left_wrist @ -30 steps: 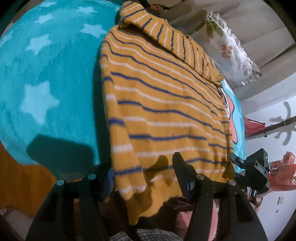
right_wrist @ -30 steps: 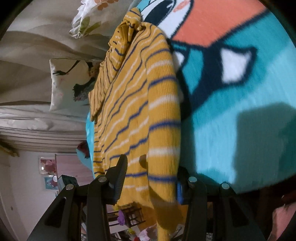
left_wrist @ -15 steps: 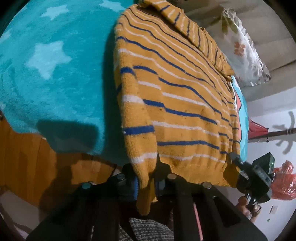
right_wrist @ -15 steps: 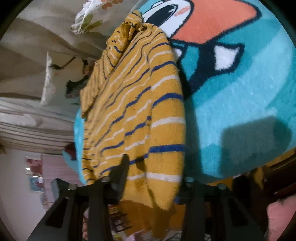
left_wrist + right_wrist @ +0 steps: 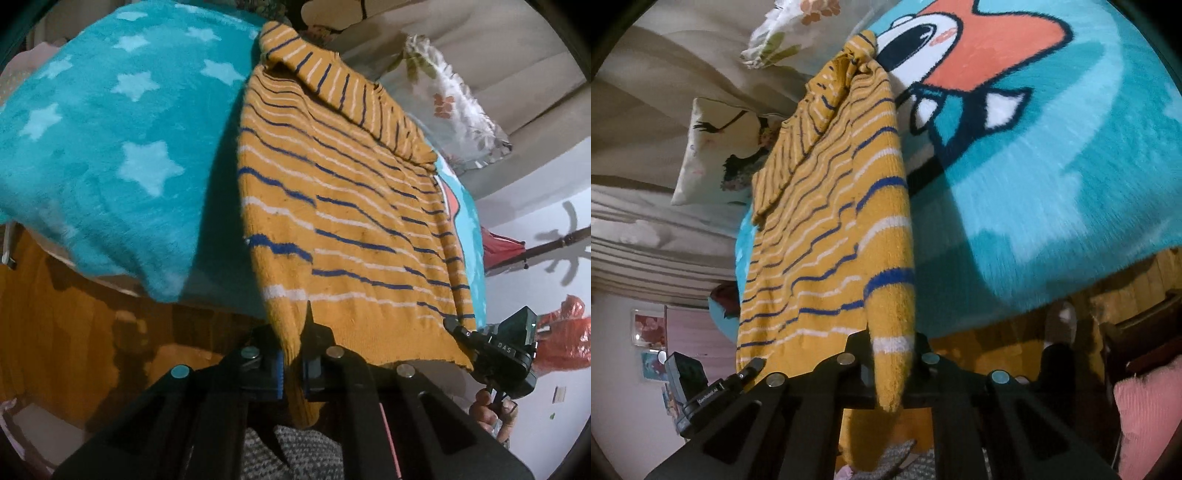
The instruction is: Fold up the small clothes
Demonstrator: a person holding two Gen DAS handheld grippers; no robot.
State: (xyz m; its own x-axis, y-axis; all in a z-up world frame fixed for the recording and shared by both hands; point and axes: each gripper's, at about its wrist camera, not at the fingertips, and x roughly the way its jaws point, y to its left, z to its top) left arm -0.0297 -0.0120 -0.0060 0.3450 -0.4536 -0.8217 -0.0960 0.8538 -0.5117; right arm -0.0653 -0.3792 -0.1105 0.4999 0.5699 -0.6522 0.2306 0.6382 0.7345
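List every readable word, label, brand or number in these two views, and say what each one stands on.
"DAS": white letters on the black body of the right gripper, seen from the left wrist view; nothing further can be made out there.
"GenRobot.AI": small white print on the black body of the left gripper, seen from the right wrist view; small, so the reading is uncertain.
Sweater, blanket, wall pictures: no legible text.

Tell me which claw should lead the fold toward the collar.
Neither clearly. The left claw and right claw are each clamped on a bottom corner of the sweater; both should probably lift together.
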